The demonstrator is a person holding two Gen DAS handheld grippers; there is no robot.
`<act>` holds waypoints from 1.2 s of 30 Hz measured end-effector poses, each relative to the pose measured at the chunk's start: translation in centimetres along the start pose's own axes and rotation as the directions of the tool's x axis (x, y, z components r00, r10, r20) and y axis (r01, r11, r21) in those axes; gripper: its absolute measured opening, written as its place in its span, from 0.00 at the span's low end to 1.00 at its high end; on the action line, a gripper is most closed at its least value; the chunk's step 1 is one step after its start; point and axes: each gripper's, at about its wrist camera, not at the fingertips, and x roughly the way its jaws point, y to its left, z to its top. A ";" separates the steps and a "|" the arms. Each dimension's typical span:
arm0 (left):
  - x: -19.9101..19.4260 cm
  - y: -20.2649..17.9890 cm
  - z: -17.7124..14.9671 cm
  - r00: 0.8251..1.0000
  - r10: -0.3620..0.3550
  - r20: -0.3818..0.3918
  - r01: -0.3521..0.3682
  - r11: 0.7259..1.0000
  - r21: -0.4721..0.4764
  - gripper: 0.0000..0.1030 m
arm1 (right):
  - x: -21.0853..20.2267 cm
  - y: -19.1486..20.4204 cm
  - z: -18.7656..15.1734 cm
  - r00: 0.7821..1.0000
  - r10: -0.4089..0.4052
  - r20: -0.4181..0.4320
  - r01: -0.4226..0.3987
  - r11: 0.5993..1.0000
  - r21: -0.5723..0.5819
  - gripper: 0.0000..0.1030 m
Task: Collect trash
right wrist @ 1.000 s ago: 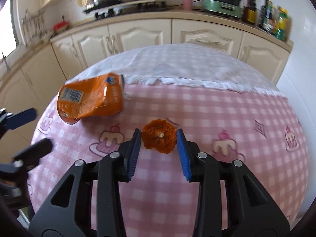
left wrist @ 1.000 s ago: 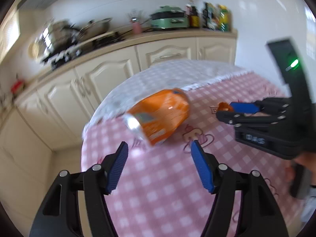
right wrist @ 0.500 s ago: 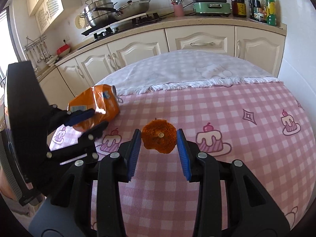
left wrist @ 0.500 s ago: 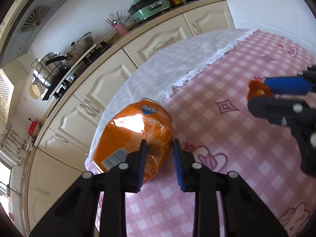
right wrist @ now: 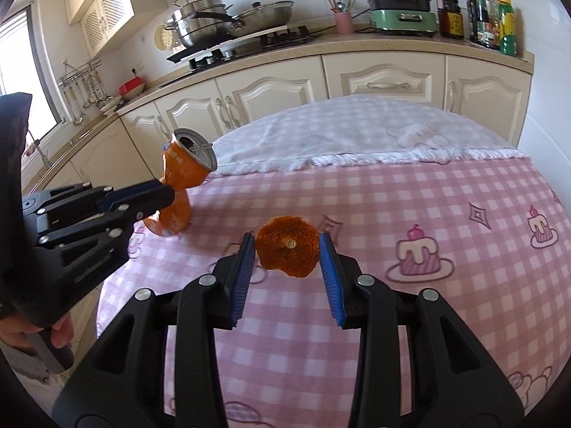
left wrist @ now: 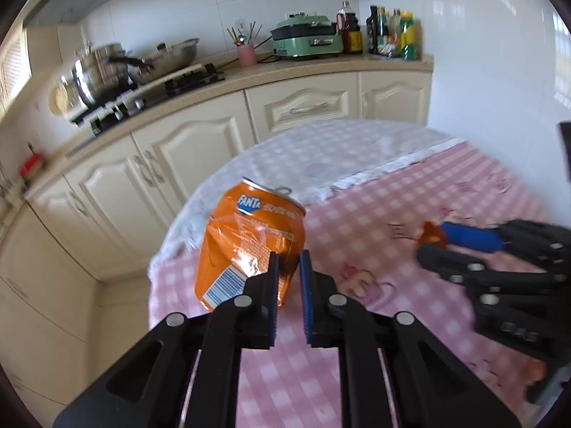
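My left gripper [left wrist: 287, 265] is shut on a crushed orange Fanta can [left wrist: 249, 239], pinching its dented side wall. The can is lifted and tilted, its open top up; it also shows in the right wrist view [right wrist: 182, 182], held above the left edge of the pink checked tablecloth [right wrist: 410, 214]. My right gripper [right wrist: 287, 249] is shut on a piece of orange peel [right wrist: 287, 246], held between its blue pads above the cloth. The peel shows at the right gripper's tip in the left wrist view [left wrist: 431, 233].
A white cloth [right wrist: 339, 135] covers the far part of the round table. Beyond it stand cream kitchen cabinets [right wrist: 278, 92] with a stove and pots [right wrist: 228, 25], a green appliance [right wrist: 403, 9] and bottles [right wrist: 489, 10] on the counter.
My left gripper closed on the can and lifted it from lying on its side to nearly upright. My right gripper kept the peel and stayed over the cloth.
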 end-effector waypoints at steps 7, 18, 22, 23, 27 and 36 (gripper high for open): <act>-2.2 1.7 -1.5 0.992 -0.123 0.024 0.125 0.987 -0.097 0.00 | -0.6 2.5 -0.1 1.000 0.031 0.008 -0.030 0.999 -0.026 0.35; -1.9 0.4 -1.7 0.999 -0.018 0.043 0.019 1.000 -0.024 0.44 | -0.7 3.1 -0.1 1.000 0.016 0.003 -0.016 0.999 -0.030 0.35; -1.6 -1.0 -1.0 0.998 0.007 0.061 -0.009 0.999 0.037 0.50 | -0.6 1.6 0.1 1.000 -0.016 0.005 0.016 1.000 -0.012 0.35; -1.5 -1.2 -0.7 0.998 0.011 0.061 -0.013 0.999 0.045 0.51 | -0.7 1.1 0.0 1.000 -0.021 0.006 0.021 1.000 -0.005 0.35; -0.3 -2.7 0.7 0.998 0.039 0.052 -0.045 0.994 0.103 0.51 | -0.8 -1.1 0.2 0.999 -0.046 0.013 0.046 0.999 0.028 0.35; 4.0 -7.3 1.8 0.991 0.127 -0.037 -0.110 0.945 0.309 0.54 | -0.4 -4.8 0.2 0.999 -0.035 0.008 0.035 0.995 0.090 0.35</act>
